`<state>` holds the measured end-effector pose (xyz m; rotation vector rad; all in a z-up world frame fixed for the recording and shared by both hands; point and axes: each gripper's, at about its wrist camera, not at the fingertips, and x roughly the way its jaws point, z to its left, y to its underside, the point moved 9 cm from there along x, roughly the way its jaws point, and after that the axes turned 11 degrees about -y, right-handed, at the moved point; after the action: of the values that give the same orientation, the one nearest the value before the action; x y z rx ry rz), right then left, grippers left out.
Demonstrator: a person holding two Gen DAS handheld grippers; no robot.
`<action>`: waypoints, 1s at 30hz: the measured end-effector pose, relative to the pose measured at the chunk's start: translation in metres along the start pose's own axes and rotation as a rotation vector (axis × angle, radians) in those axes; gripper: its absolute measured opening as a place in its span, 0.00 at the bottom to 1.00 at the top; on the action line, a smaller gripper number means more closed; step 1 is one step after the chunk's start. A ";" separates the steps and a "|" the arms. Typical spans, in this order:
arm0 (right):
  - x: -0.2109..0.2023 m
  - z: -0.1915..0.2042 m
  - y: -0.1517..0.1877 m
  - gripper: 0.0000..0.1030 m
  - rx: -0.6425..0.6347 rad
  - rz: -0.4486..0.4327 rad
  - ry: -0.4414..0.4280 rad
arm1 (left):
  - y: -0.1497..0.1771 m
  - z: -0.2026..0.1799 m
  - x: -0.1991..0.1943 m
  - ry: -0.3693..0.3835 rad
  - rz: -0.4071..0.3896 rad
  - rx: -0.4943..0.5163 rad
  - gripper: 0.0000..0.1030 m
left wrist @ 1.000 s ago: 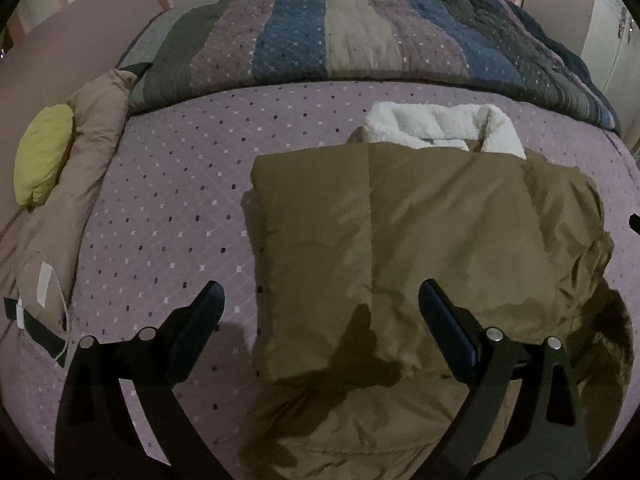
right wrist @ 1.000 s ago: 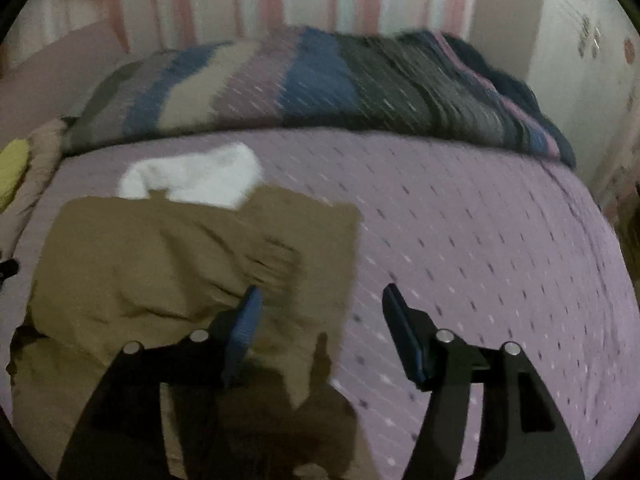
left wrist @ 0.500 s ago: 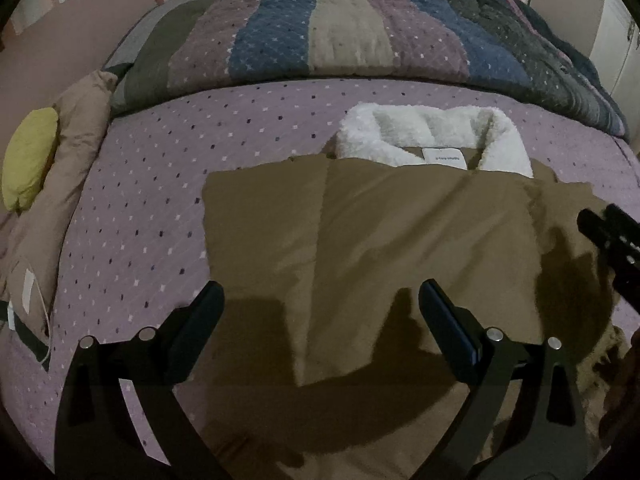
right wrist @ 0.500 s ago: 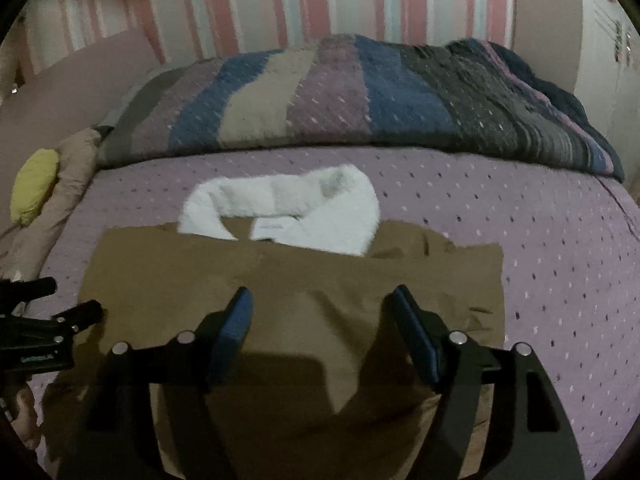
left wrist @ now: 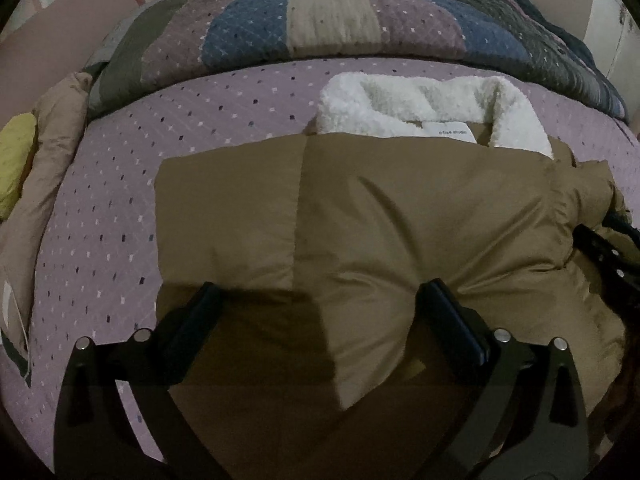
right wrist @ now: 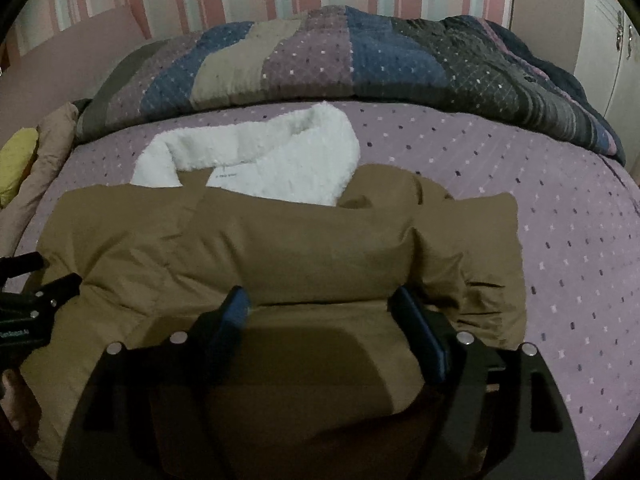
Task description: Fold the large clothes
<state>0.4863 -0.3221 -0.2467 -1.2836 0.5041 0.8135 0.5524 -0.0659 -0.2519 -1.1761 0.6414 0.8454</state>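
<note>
- A brown coat [left wrist: 400, 216] lies folded on the bed [left wrist: 120, 208], near its front edge, its white fleece collar [left wrist: 420, 108] turned toward the far side.
- A striped quilt [right wrist: 320, 56] is bunched along the bed's far edge; a tan pillow [left wrist: 48, 168] and a yellow cushion [left wrist: 14, 160] sit at the left edge.
- The left gripper [left wrist: 320, 304] is spread wide, fingers down against the coat's near-left part, pads not pinching it.
- The right gripper [right wrist: 320, 304] is opening; a puffy fold of the coat bulges between its fingers, which are not clamping it.
</note>
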 end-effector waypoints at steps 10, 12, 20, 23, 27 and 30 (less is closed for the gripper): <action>0.015 -0.002 0.004 0.77 -0.011 -0.028 -0.002 | -0.001 -0.005 0.021 0.010 -0.021 0.008 0.97; 0.017 -0.002 0.005 0.77 -0.012 -0.042 -0.004 | -0.001 -0.006 0.024 0.013 -0.033 0.005 0.97; 0.023 -0.003 0.006 0.78 -0.025 -0.096 -0.020 | 0.000 -0.009 0.032 0.031 -0.108 -0.018 0.97; 0.022 -0.003 0.007 0.78 -0.029 -0.116 -0.025 | 0.002 -0.010 0.030 0.035 -0.145 -0.028 0.97; 0.021 -0.002 0.008 0.78 -0.034 -0.151 -0.030 | 0.003 -0.010 0.029 0.042 -0.193 -0.049 0.97; 0.020 -0.002 0.009 0.79 -0.036 -0.180 -0.042 | 0.003 -0.009 0.028 0.053 -0.225 -0.068 0.97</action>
<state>0.4927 -0.3181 -0.2678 -1.3217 0.3361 0.6993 0.5650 -0.0678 -0.2788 -1.3092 0.5153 0.6516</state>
